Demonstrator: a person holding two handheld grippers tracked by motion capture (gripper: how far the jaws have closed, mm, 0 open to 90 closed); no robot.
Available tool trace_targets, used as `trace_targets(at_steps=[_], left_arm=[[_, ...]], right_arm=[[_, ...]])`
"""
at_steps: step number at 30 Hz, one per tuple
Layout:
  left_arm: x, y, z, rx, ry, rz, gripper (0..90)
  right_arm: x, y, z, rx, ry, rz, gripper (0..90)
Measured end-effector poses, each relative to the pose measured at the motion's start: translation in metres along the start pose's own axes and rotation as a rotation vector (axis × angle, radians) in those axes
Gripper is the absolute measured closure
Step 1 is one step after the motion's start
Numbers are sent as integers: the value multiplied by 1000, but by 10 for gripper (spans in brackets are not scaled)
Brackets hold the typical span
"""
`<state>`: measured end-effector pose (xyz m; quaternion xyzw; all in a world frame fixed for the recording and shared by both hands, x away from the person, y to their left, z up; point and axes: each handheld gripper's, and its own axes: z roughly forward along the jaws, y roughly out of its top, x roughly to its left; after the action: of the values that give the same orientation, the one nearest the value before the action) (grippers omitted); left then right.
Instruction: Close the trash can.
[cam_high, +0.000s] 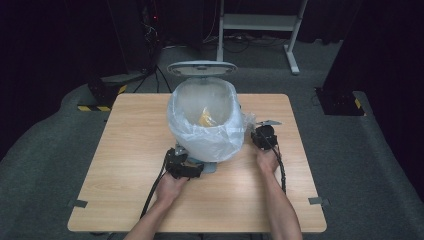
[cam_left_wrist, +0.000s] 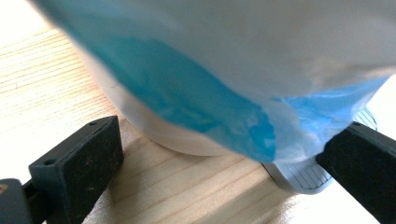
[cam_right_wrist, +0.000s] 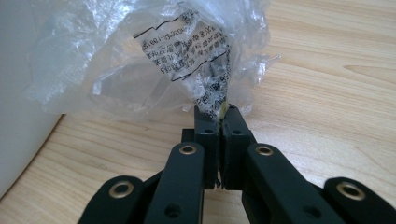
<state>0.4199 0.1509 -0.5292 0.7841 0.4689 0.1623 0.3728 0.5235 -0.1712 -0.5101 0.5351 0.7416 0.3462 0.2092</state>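
Observation:
A white pedal bin (cam_high: 204, 142) stands mid-table, lined with a pale plastic bag (cam_high: 186, 107) folded over its rim, its lid (cam_high: 201, 67) raised behind. My left gripper (cam_high: 192, 167) is open at the bin's front base. Its jaws stand wide on either side of the bin's base (cam_left_wrist: 187, 140), and the grey pedal (cam_left_wrist: 299, 175) lies by the right-hand jaw. My right gripper (cam_high: 261, 134) is at the bin's right side. It (cam_right_wrist: 220, 122) is shut on a crumpled clear plastic film (cam_right_wrist: 187, 51) with black print. I cannot tell whether that film belongs to the liner.
Something yellow (cam_high: 206, 119) lies inside the bin. The wooden table (cam_high: 130, 150) has bare surface to the left, right and front. The bin's white wall (cam_right_wrist: 18, 84) is just left of the right gripper. A metal stand (cam_high: 260, 22) is on the floor beyond.

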Motion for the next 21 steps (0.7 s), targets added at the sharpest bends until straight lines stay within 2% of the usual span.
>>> trace_targets(at_steps=[21], left_arm=[[0, 0, 0, 3, -1, 1, 6]], right_arm=[[-1, -7, -29, -16, 37, -17, 880]])
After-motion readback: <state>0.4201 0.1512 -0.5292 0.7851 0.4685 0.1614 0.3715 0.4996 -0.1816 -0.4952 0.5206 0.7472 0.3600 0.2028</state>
